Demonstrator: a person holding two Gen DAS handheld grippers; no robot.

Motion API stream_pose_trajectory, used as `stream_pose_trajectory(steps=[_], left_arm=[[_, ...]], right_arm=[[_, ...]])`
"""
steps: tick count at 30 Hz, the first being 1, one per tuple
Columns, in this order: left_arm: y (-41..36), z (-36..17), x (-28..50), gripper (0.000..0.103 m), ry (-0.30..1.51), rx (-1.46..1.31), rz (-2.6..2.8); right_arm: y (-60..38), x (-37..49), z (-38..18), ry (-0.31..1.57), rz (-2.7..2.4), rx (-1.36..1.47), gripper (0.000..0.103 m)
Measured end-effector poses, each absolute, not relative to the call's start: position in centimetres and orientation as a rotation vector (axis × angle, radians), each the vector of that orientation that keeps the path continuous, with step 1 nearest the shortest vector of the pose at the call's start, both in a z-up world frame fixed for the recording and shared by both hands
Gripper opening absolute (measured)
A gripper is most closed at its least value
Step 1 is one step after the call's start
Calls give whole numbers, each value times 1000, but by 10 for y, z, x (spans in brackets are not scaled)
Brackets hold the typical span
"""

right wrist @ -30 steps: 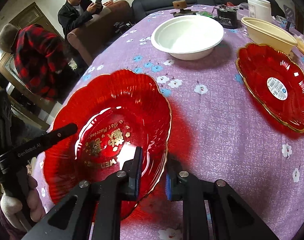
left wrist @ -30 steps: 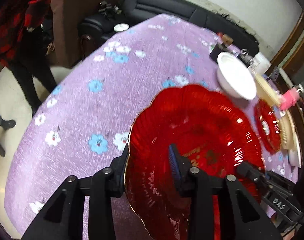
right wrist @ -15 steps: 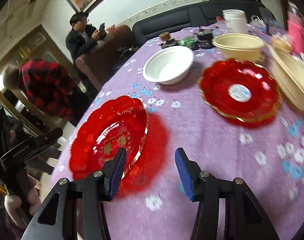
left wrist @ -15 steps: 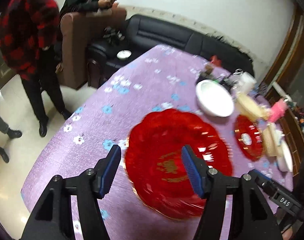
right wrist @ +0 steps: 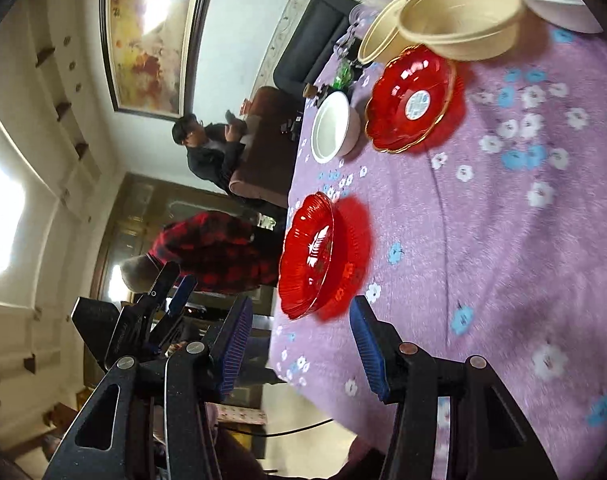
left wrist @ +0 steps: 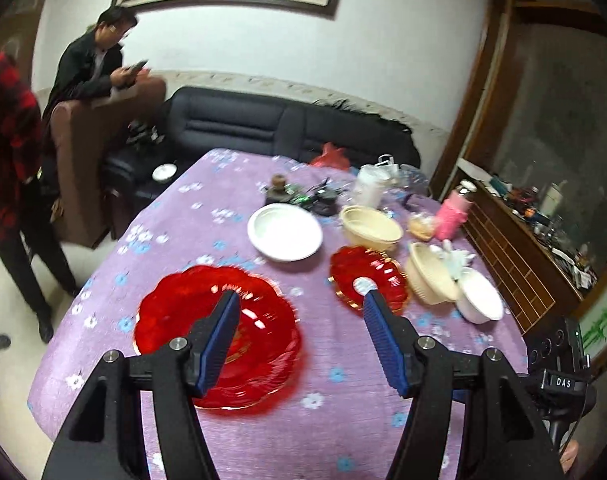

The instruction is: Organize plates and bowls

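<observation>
On the purple floral tablecloth [left wrist: 175,216], near its front edge: one large red plate [left wrist: 217,334], set flat and released. The left gripper [left wrist: 299,340] and right gripper [right wrist: 299,344] both stood half open, holding nothing, jaws having just parted. Beyond: a smaller red plate [left wrist: 367,280], a white bowl [left wrist: 284,232], and cream bowls [left wrist: 370,227], apparently awaiting sorting.

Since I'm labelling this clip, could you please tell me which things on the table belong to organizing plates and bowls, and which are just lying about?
Job: large red scalloped plate; smaller red stickered plate; white round bowl; beige plastic bowls.
Lying about: pink bottle; stack of white cups.
</observation>
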State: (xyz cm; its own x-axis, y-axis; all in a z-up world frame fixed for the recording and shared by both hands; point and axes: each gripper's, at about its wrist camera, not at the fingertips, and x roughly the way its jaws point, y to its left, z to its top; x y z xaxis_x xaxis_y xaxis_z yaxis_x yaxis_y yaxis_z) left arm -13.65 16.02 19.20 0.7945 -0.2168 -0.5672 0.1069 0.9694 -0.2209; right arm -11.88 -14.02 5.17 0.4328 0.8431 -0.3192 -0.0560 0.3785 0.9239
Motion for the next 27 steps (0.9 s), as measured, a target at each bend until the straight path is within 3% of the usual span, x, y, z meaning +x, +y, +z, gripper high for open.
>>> stream_pose_trajectory(steps=[4,8,13,17,20,24,27], left_arm=[[145,209,-145,63,611,-178,-211],[134,240,-148,63,598,-159,-256],[131,302,-161,63,507,-106,-277],[144,363,-174,72,442,-25,-227],[164,405,-182,72,412,25,-119],[196,459,-191,73,346,106,75],[223,493,-200,81,289,138,215]], right_arm=[[-165,-121,77,886,624,934,67],[-195,-118,111,837,546,870,68],[-229,-124,188,763,432,655,70],[-250,-127,252,747,310,468,73],[-271,-130,300,734,236,424,73],[-308,-148,383,620,76,387,73],[-340,-167,452,511,-120,343,73]])
